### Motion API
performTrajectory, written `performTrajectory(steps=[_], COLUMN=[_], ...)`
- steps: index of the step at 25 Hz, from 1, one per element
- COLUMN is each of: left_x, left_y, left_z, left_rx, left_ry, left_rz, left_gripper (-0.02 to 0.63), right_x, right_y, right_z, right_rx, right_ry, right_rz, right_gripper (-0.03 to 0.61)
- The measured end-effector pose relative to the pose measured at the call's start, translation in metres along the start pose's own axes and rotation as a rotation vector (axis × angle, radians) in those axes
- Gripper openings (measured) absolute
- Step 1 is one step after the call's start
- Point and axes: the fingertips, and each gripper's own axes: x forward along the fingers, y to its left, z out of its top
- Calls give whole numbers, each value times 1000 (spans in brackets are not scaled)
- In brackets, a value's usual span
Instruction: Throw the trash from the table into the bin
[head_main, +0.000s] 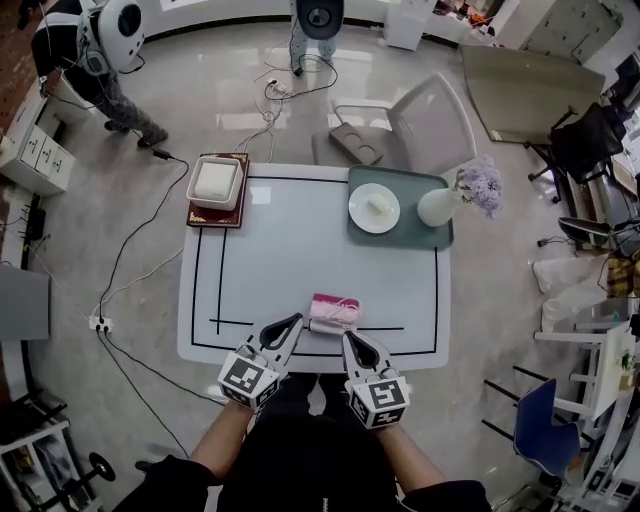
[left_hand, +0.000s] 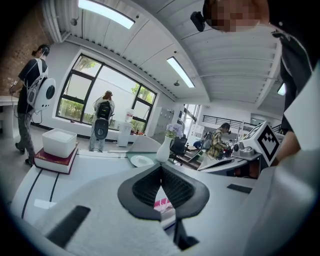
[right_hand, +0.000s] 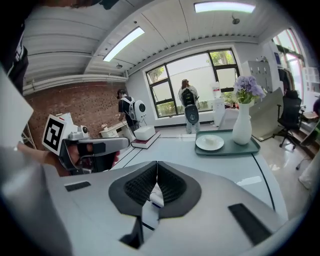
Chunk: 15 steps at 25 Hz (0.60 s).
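Observation:
A pink and white crumpled packet (head_main: 334, 312) lies near the front edge of the white table (head_main: 300, 250). My left gripper (head_main: 293, 322) sits just left of it and my right gripper (head_main: 351, 340) just in front of it to the right. Neither touches it. In the left gripper view the left gripper (left_hand: 160, 168) has its jaws met at the tips, and the packet (left_hand: 162, 203) shows through the gap below them. The right gripper (right_hand: 157, 165) is shut and holds nothing. No bin is in view.
At the table's far left a white box (head_main: 215, 182) rests on a red book. A teal tray (head_main: 425, 237) at the far right carries a white plate (head_main: 374, 208) and a vase of purple flowers (head_main: 445, 203). A chair (head_main: 430, 120) stands behind. People stand beyond.

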Motion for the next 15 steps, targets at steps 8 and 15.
performTrajectory(steps=[8, 15], left_x=[-1, -8], left_y=[4, -2], left_z=[0, -15], left_rx=[-9, -27], left_ry=[4, 32], left_rz=[30, 74], left_gripper=[8, 8], right_x=[22, 34], right_y=[0, 8], right_z=[-13, -32], right_rx=[-61, -135], right_ry=[65, 162], right_rz=[52, 177], right_gripper=[9, 11])
